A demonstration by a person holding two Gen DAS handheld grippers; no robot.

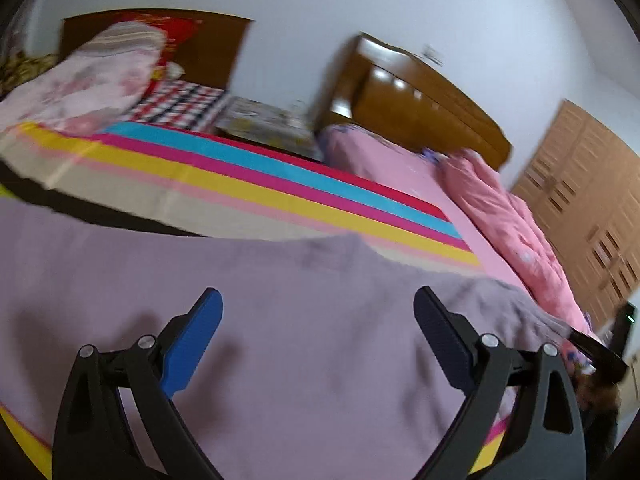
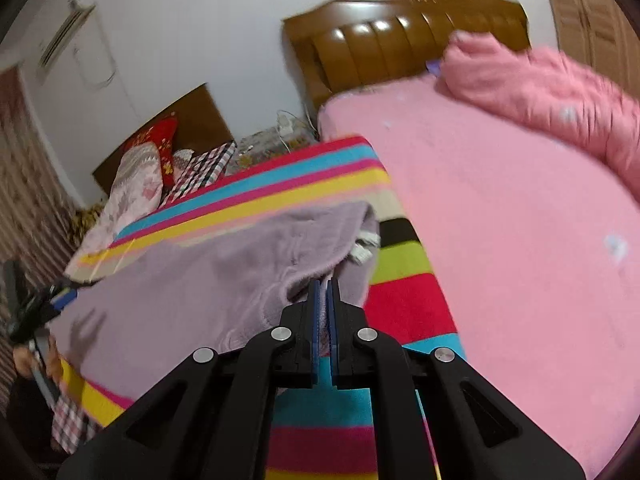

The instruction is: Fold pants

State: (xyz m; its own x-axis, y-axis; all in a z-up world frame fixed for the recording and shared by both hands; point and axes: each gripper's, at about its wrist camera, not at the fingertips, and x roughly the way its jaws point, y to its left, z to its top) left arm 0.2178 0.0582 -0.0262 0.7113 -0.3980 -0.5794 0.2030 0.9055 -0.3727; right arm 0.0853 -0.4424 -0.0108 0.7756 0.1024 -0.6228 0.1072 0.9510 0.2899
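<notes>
I see the pants [image 2: 208, 280], soft fuzzy lilac fabric, lying spread across the striped blanket [image 1: 248, 184] on the bed, one edge lifted and bunched. My right gripper [image 2: 323, 284] is clamped tight on that raised edge. My left gripper [image 1: 318, 312] hangs above the cloth, fingers wide apart, gripping nothing.

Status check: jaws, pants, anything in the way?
Left gripper open over the lilac pants. Right gripper shut on pants edge. Nothing in the way on the striped blanket.
</notes>
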